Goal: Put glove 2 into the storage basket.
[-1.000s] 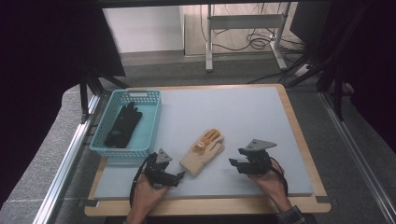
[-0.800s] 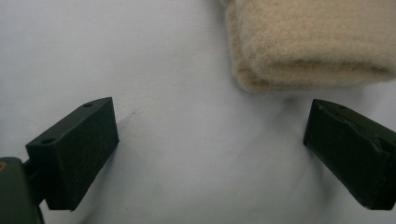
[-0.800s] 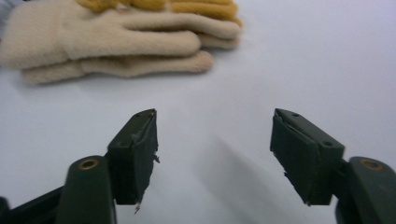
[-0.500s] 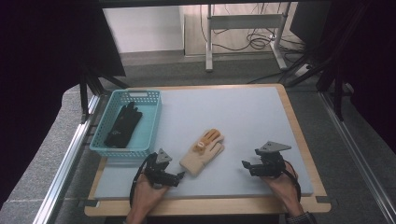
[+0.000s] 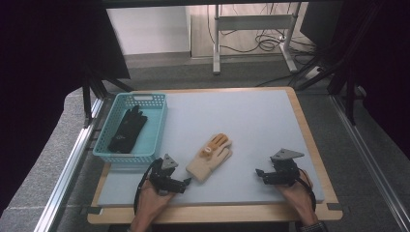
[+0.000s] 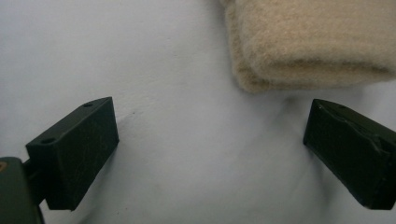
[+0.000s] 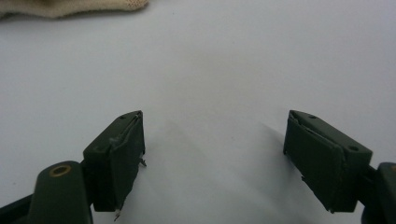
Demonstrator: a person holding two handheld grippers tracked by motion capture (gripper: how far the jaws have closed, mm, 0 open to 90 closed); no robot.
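Two hand-held grippers sit low over the pale grey surface (image 5: 270, 125), one to each side of a cream glove (image 5: 210, 157) that lies flat near the front edge, its fingers pointing away from the person. From the high view, the left hand-held gripper (image 5: 186, 181) is just beside the glove's cuff, while the right hand-held gripper (image 5: 260, 174) is well apart from it; farther left, a teal basket (image 5: 157, 128) holds a black glove (image 5: 127, 129). The left gripper view gives what that view cannot: the ribbed, folded cuff of the cream glove (image 6: 313, 44) lies ahead of the wide-spread jaws, not between them and untouched. In the right gripper view the jaws have just been opening and stand wide with bare surface between them, the glove's edge (image 7: 70, 7) far off at the top left.
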